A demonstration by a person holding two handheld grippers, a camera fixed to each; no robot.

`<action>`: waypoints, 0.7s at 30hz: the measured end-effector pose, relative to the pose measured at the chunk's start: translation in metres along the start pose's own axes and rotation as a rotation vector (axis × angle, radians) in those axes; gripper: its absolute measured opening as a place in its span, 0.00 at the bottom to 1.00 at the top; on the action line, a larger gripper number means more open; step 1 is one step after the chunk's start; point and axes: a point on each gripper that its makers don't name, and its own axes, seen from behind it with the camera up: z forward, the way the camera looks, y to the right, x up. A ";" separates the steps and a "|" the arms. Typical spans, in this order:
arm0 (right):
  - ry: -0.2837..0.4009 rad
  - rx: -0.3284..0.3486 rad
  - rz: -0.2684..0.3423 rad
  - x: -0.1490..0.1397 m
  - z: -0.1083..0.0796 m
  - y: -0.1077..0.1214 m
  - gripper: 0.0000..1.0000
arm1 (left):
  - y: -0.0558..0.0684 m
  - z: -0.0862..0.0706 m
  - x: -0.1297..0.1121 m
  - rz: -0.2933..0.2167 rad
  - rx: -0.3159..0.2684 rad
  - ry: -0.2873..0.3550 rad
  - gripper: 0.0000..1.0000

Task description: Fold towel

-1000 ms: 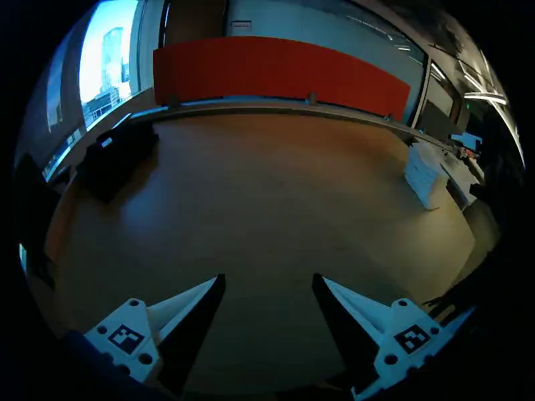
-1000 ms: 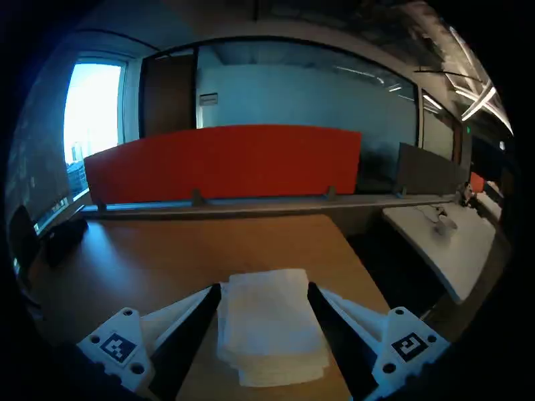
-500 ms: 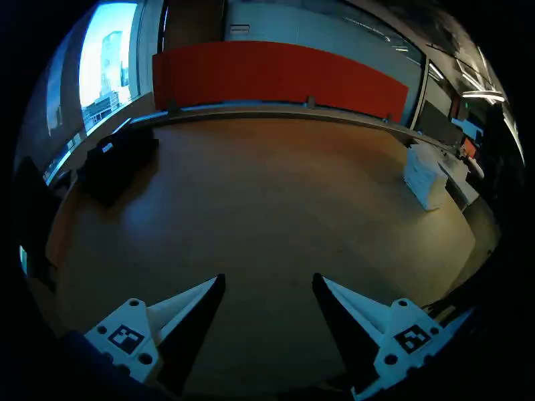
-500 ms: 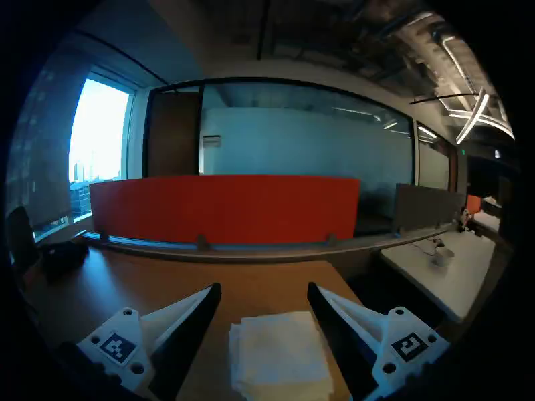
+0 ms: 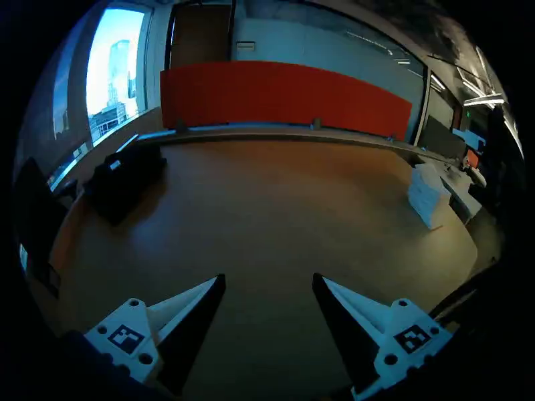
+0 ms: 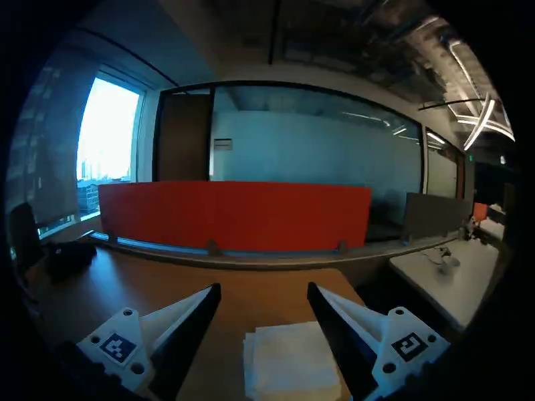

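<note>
Hovering over a brown wooden counter (image 5: 267,200), the left gripper (image 5: 267,275) has its fingers spread wide, with bare counter top showing between them. Each white finger carries a square black-and-white marker; it is a pattern, not readable writing.

The right gripper (image 6: 263,286) is likewise wide. The towel stack (image 6: 291,361), white and folded square, shows between its fingers, lying on the counter near the right-hand edge. Neither finger presses on it.

Left gripper view: the same towel stack (image 5: 428,194) sits well off to the right, near the counter's far right edge, seen from the side as layered folds. A black bag (image 5: 124,177) lies at the counter's left side.

Right gripper view: a pale neighbouring desk (image 6: 441,281) stands right of the counter, with a small object on it too small to identify.

Farther back in both views, a red divider panel (image 6: 234,214) runs along the counter's far edge. Beyond it are a glass wall, a bright window (image 6: 107,154) at left, and a small wall sign (image 6: 223,144), too small to read.
</note>
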 end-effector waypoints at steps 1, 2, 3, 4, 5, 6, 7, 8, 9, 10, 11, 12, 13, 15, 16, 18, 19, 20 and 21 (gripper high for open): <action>0.001 0.004 -0.002 0.002 -0.001 -0.002 1.00 | -0.002 0.000 0.006 0.005 0.003 0.016 0.97; 0.002 0.007 -0.003 0.004 -0.001 -0.005 1.00 | -0.003 0.000 0.011 0.009 0.006 0.030 0.97; 0.004 0.010 -0.004 0.006 -0.002 -0.007 1.00 | -0.005 0.001 0.017 0.013 0.008 0.043 0.97; 0.007 0.013 -0.005 0.007 -0.002 -0.009 1.00 | -0.007 0.002 0.022 0.016 0.011 0.053 0.97; 0.009 0.016 -0.006 0.008 -0.001 -0.011 1.00 | -0.008 0.002 0.026 0.019 0.014 0.062 0.97; 0.011 0.019 -0.007 0.009 -0.001 -0.013 1.00 | -0.010 0.003 0.031 0.022 0.016 0.071 0.97; 0.012 0.022 -0.008 0.010 -0.001 -0.014 1.00 | -0.012 0.005 0.037 0.022 0.021 0.082 0.97; 0.012 0.025 -0.008 0.011 0.000 -0.016 1.00 | -0.014 0.006 0.042 0.023 0.024 0.092 0.97; 0.013 0.027 -0.008 0.012 0.000 -0.017 1.00 | -0.016 0.007 0.047 0.024 0.028 0.103 0.97; 0.015 0.029 -0.008 0.013 0.000 -0.019 1.00 | -0.019 0.008 0.054 0.025 0.032 0.119 0.97; 0.017 0.030 -0.008 0.013 0.000 -0.020 1.00 | -0.021 0.009 0.060 0.026 0.036 0.133 0.96; 0.018 0.031 -0.009 0.014 -0.001 -0.022 1.00 | -0.023 0.010 0.067 0.027 0.040 0.148 0.96; 0.020 0.035 -0.010 0.015 -0.001 -0.024 1.00 | -0.026 0.011 0.074 0.029 0.043 0.163 0.96; 0.023 0.040 -0.011 0.017 -0.001 -0.028 1.00 | -0.029 0.013 0.087 0.032 0.047 0.192 0.97; 0.023 0.042 -0.011 0.017 -0.001 -0.030 1.00 | -0.031 0.014 0.095 0.036 0.048 0.207 0.97; 0.023 0.045 -0.011 0.019 0.000 -0.034 1.00 | -0.034 0.016 0.107 0.043 0.050 0.233 0.97; 0.025 0.047 -0.010 0.020 0.000 -0.036 1.00 | -0.036 0.017 0.114 0.046 0.054 0.245 0.97; 0.027 0.049 -0.010 0.021 0.000 -0.038 1.00 | -0.038 0.018 0.119 0.049 0.058 0.256 0.97; 0.028 0.050 -0.009 0.022 0.001 -0.039 1.00 | -0.040 0.019 0.124 0.052 0.062 0.267 0.97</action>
